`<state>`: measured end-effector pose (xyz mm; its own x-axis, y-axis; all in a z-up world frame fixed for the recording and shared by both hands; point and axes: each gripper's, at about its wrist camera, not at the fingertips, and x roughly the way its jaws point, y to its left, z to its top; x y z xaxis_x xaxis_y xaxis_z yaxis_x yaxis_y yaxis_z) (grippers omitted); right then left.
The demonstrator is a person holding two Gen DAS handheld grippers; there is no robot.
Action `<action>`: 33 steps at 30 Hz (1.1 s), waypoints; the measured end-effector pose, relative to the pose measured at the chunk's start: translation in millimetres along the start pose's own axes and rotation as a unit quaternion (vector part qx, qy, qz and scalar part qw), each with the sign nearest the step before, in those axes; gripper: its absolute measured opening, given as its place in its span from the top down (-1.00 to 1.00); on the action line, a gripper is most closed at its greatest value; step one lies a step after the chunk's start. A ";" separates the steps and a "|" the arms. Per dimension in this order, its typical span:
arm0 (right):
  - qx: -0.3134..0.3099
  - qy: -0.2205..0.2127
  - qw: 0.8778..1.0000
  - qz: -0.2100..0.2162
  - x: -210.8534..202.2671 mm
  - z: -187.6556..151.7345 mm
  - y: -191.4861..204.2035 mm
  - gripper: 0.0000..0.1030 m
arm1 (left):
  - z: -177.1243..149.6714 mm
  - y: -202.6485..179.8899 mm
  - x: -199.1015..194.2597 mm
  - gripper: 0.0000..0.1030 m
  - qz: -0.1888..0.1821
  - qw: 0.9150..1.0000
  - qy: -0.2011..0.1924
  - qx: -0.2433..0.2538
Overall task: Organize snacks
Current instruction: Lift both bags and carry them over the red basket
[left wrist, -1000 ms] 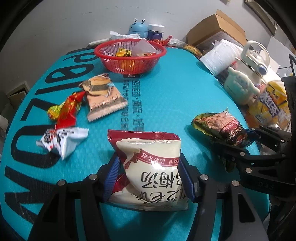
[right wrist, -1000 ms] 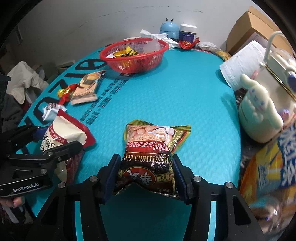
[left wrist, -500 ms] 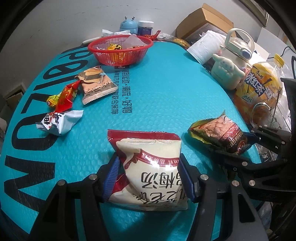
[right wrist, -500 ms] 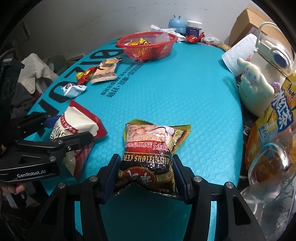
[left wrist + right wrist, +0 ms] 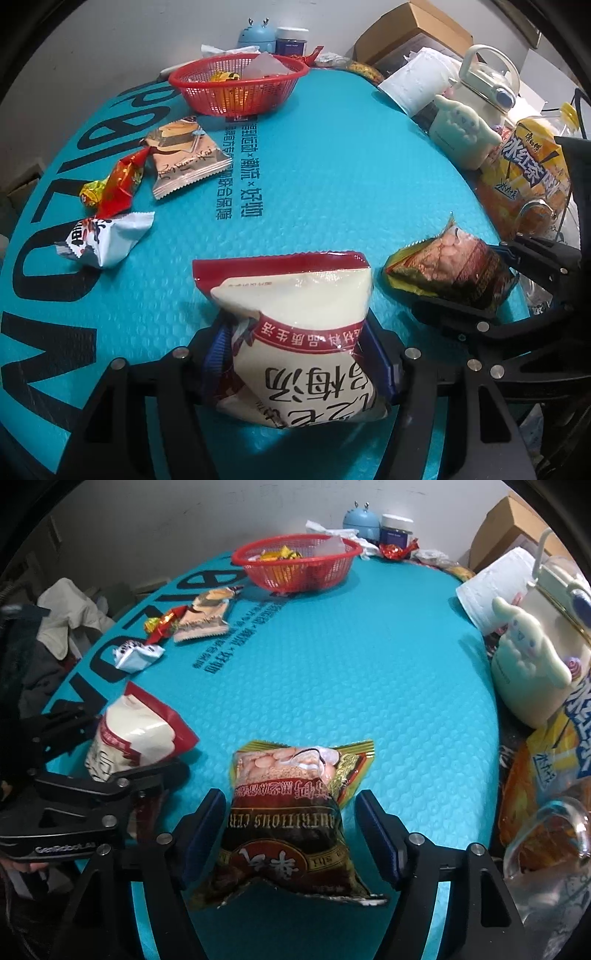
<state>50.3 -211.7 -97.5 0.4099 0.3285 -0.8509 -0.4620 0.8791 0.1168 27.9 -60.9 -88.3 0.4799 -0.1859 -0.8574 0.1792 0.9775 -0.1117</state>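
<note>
Right gripper (image 5: 291, 830) opening, pads clear of dark peanut packet (image 5: 288, 812) between them, left gripper (image 5: 295, 358) opening, pads touching white-red pouch (image 5: 299, 332), both packets lengthwise toward red basket (image 5: 240, 83), near table edge.

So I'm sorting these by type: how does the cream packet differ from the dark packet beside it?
The cream packet is cream with a red border; the dark packet is brown with gold edges. The cream packet is still touched by the left tool's pads; the dark packet sits free between the right tool's opening jaws. Both are sealed pouches on the teal mat.
</note>
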 end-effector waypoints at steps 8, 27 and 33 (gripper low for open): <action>-0.017 -0.010 1.000 -0.014 -0.1 -1.0 2.7 -0.01 | 1.2 3.8 -1.2 -0.11 -0.006 1.000 -0.014 -0.003; 0.010 -0.034 0.999 0.006 -26.4 -12.5 6.6 0.01 | -0.8 -2.3 -35.7 -0.09 -0.033 0.998 -0.045 0.000; 0.006 -0.050 0.999 0.011 -41.0 -14.8 15.2 0.01 | -3.2 -2.8 -54.6 -0.09 -0.038 0.997 -0.067 -0.006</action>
<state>14.9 -216.9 -68.4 0.4766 0.3807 -0.7924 -0.4631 0.8749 0.1418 -1.6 -53.1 -42.9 0.5758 -0.2702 -0.7717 0.2098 0.9610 -0.1800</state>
